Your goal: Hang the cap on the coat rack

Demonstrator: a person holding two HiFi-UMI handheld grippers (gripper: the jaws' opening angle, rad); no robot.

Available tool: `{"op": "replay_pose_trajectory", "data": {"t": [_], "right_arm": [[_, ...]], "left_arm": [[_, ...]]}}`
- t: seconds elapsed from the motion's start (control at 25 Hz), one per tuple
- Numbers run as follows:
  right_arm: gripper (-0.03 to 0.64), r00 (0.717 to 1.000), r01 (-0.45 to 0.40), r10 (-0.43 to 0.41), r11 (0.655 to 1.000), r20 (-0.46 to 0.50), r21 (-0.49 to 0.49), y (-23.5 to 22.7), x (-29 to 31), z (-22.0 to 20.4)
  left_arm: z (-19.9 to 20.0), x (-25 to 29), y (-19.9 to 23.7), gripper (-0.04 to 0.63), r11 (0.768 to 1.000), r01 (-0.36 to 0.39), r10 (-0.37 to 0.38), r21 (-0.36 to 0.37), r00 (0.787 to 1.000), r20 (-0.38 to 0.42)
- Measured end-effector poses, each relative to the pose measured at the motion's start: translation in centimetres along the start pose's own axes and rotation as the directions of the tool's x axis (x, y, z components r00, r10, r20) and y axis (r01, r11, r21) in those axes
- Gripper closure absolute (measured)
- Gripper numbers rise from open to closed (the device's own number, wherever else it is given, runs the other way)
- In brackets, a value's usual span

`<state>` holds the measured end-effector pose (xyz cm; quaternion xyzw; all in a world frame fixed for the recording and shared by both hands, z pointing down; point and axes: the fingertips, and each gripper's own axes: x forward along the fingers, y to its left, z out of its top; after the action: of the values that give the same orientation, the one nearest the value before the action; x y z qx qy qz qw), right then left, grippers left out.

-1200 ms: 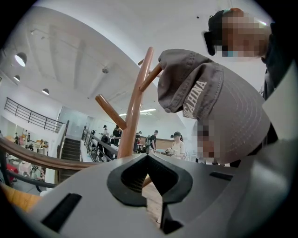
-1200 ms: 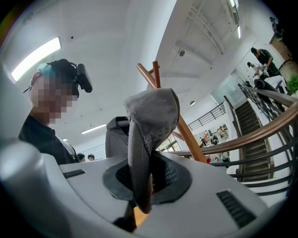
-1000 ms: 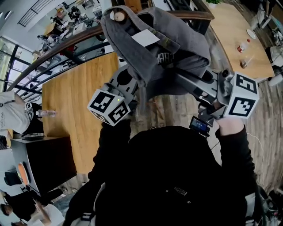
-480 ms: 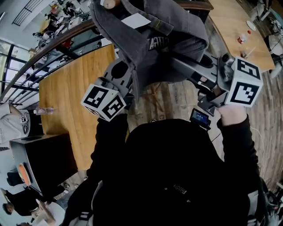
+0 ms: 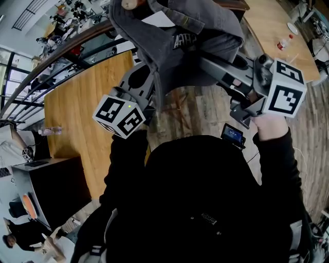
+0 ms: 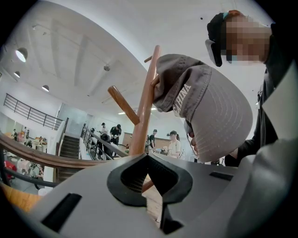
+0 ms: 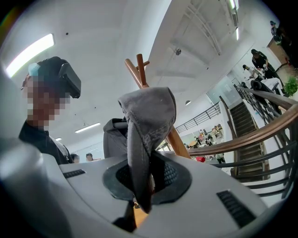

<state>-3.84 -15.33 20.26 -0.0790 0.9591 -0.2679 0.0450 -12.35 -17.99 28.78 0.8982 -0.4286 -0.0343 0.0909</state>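
The grey cap (image 5: 175,46) is draped over the top of the wooden coat rack (image 5: 128,4), whose peg tip pokes out at the frame's upper edge. My right gripper (image 5: 208,66) is shut on the cap's edge; in the right gripper view the fabric (image 7: 149,121) hangs folded between the jaws (image 7: 142,186), with the rack's pole (image 7: 139,69) behind it. My left gripper (image 5: 141,85) sits under the cap's left side, shut with nothing in it. In the left gripper view its jaws (image 6: 149,181) point at the rack pole (image 6: 145,107), and the cap (image 6: 219,116) hangs up and to the right.
A long wooden table (image 5: 77,113) lies below left, and a second table (image 5: 272,36) with bottles is at the upper right. A curved railing (image 5: 61,56) runs behind the rack. A black cabinet (image 5: 46,180) and several people are at the lower left.
Both grippers and the cap have shifted a little up and to the left in the head view. The rack's peg tip now sits at the top edge.
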Motion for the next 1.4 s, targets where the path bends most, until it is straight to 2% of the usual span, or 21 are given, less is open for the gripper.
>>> {"op": "replay_pose_trajectory", "data": {"t": [0.44,0.6,1.08,1.4], "right_arm": [[0.577,0.999,0.052,-0.052,0.998,0.011,0.020,-1.4,-0.5,-0.4],[0.577,0.996,0.093,-0.092,0.995,-0.014,0.032,-3.0,-1.0,-1.5],[0.577,0.988,0.142,-0.137,0.988,-0.074,0.068,-5.9,-2.1,-4.1],[0.577,0.975,0.182,-0.167,0.979,-0.148,0.094,-6.1,-2.2,-4.7]], "left_arm": [[0.4,0.1,-0.1,0.592,1.000,0.005,-0.005,-0.004,1.000,-0.008],[0.0,0.3,0.0,0.592,1.000,-0.002,0.001,-0.018,1.000,-0.014],[-2.4,0.7,-0.4,0.592,0.997,-0.033,0.031,-0.072,0.999,-0.036],[-2.2,-0.6,-1.4,0.592,0.990,-0.069,0.063,-0.123,0.997,-0.055]]}}
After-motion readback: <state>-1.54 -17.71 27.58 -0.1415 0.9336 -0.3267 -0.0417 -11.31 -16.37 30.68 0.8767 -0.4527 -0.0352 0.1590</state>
